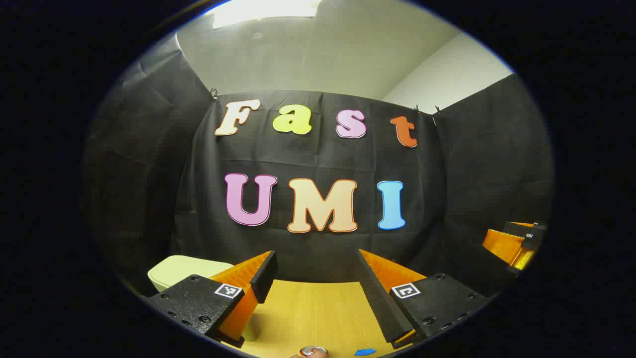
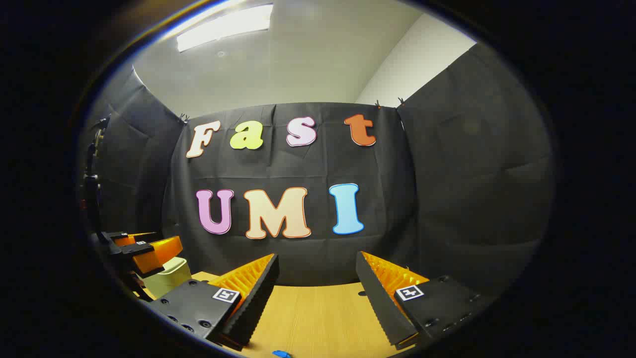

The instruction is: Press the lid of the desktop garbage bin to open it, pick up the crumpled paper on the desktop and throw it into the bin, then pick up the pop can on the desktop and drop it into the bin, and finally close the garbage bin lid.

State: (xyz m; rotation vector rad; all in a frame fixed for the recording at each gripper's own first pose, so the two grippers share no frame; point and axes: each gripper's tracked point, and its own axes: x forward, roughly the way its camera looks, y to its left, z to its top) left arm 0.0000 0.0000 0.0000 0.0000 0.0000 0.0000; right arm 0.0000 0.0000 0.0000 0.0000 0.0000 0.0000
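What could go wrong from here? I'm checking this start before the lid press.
The left gripper is open and aimed past the garbage bin, which sits off to its left with its lid down; a press from here might miss the lid. The pop can lies at the very bottom edge of the left gripper view, so a low sweep could knock it.

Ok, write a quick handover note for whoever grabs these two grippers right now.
Left gripper: open, holding nothing, above the wooden table.
Right gripper: open, holding nothing, also above the table.
Garbage bin: at the left, lid looks closed.
Pop can: its top shows just below the left gripper.
Crumpled paper: not spotted.
Done: apparently nothing.
Left: press lid open, bin paper, bin can, close lid.
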